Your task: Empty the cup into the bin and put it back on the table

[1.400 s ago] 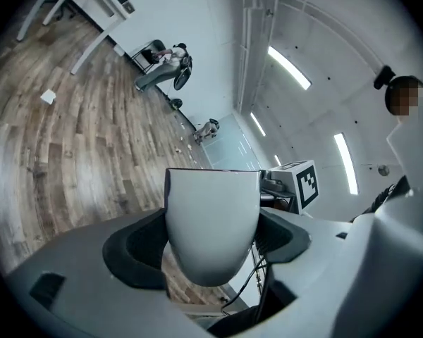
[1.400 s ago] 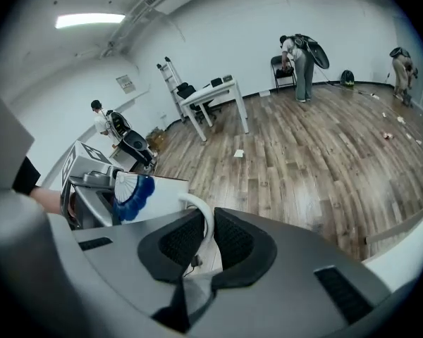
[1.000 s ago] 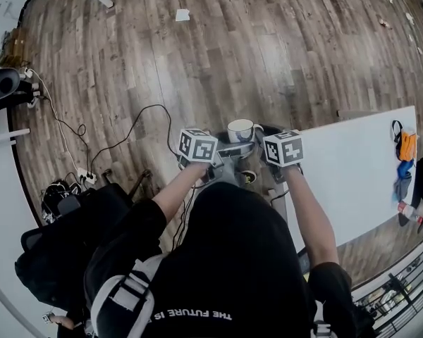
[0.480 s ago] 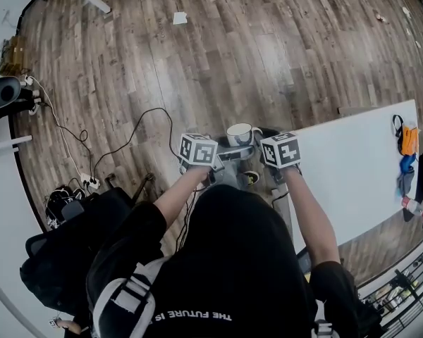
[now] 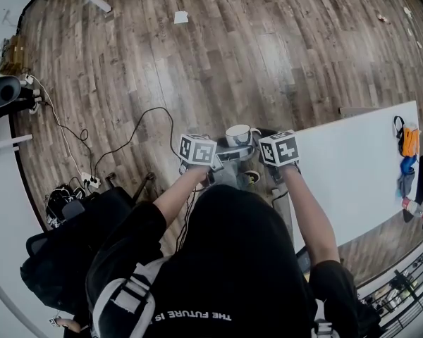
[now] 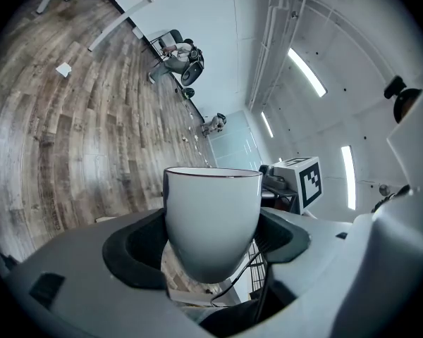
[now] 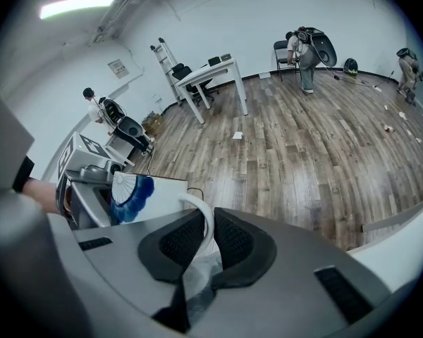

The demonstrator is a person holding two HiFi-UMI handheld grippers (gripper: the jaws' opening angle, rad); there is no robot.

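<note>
Cup (image 6: 211,213) body clamped in left claw (image 6: 211,243), handle (image 7: 206,220) pinched in right claw (image 7: 210,241)

We stand on a brown wood-plank floor (image 5: 268,62), with black cables (image 5: 130,129) trailing across it and a paper scrap (image 5: 181,17) farther off. A white worktop (image 5: 359,167) lies to our right. White walls (image 7: 268,20), a white desk (image 7: 215,67) and ceiling light strips (image 6: 307,72) surround us.

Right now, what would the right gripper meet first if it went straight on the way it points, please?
The right gripper is clamped on the cup handle; past that, the line seems to reach only the wooden floor, though depth is unclear.
</note>
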